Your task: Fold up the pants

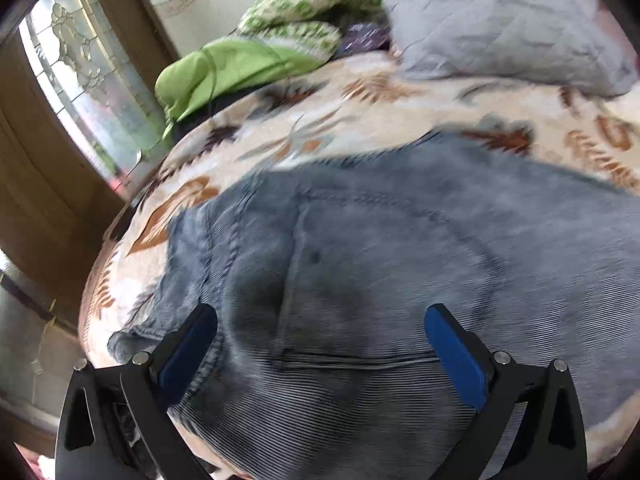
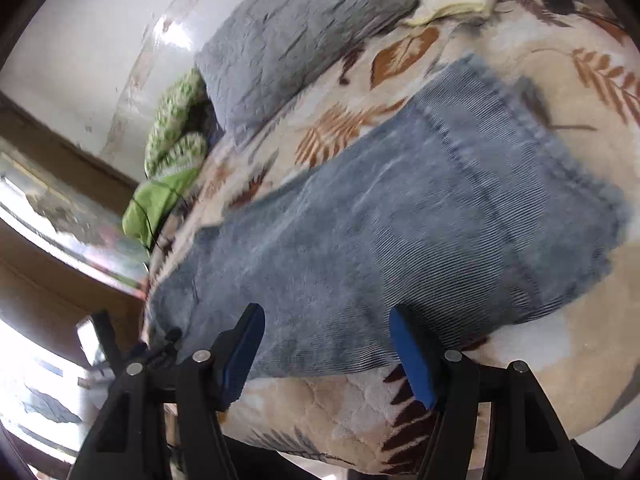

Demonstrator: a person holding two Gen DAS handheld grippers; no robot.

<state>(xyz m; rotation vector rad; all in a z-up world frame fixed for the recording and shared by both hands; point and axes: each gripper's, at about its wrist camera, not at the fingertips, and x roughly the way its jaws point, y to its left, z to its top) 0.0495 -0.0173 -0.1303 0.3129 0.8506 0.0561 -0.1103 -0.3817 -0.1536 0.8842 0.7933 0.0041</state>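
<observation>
Grey-blue corduroy pants [image 1: 380, 240] lie spread flat on a leaf-patterned bedspread [image 1: 320, 112]. In the left wrist view the waist end with a welt pocket lies right under my left gripper [image 1: 320, 316], which is open and empty, its blue pads wide apart over the cloth. In the right wrist view the pants [image 2: 420, 208] run from lower left to the hems at the upper right. My right gripper [image 2: 326, 320] is open and empty, its pads just above the near edge of the pant legs.
A grey quilted pillow [image 1: 500, 16] and green bedding [image 1: 248, 60] lie at the far side of the bed. A wall and a glazed door [image 1: 88, 80] stand to the left. The bed's near edge [image 2: 340, 448] is below my right gripper.
</observation>
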